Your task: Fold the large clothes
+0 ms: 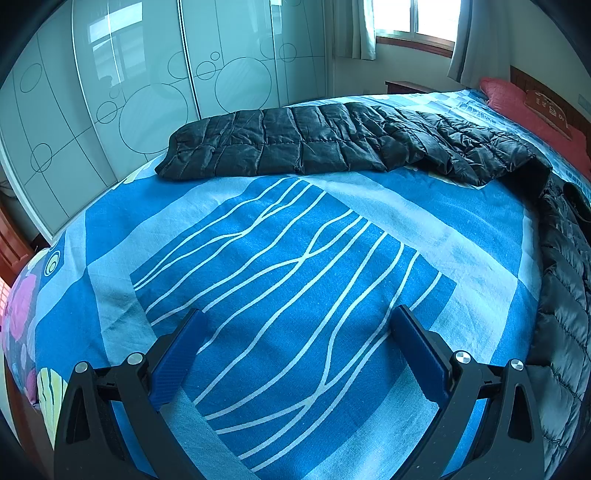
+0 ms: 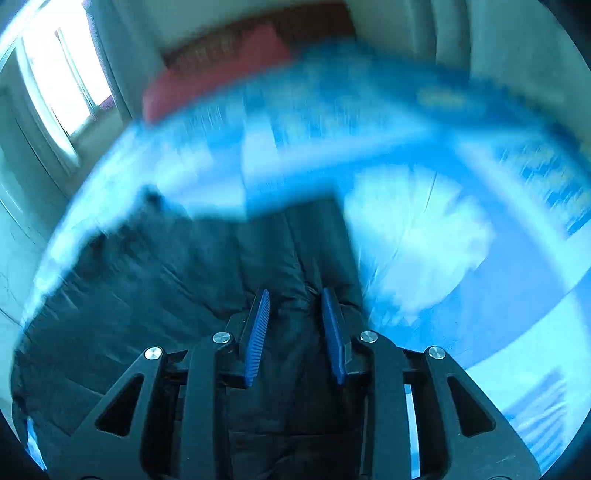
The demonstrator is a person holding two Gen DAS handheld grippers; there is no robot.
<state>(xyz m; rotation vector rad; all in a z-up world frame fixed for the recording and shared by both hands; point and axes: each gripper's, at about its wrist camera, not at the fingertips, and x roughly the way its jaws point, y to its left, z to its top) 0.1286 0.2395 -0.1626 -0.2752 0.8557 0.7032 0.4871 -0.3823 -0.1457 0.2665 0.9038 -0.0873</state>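
Observation:
A black quilted down jacket [image 1: 314, 144] lies stretched across the far side of the bed, and part of it runs down the right edge of the left wrist view. My left gripper [image 1: 298, 314] hovers open over the blue patterned sheet [image 1: 295, 240], well short of the jacket, with nothing between its blue pads. The right wrist view is blurred by motion. There the jacket [image 2: 166, 277] fills the lower left, and my right gripper [image 2: 295, 293] stands narrow over it, with a raised ridge of black fabric pinched between its pads.
A red pillow [image 1: 517, 99] and a wooden headboard are at the far right end of the bed. Sliding wardrobe doors [image 1: 147, 92] stand beyond the bed's left side. A curtained window [image 1: 410, 18] is at the back. The bed's edge drops off at the left.

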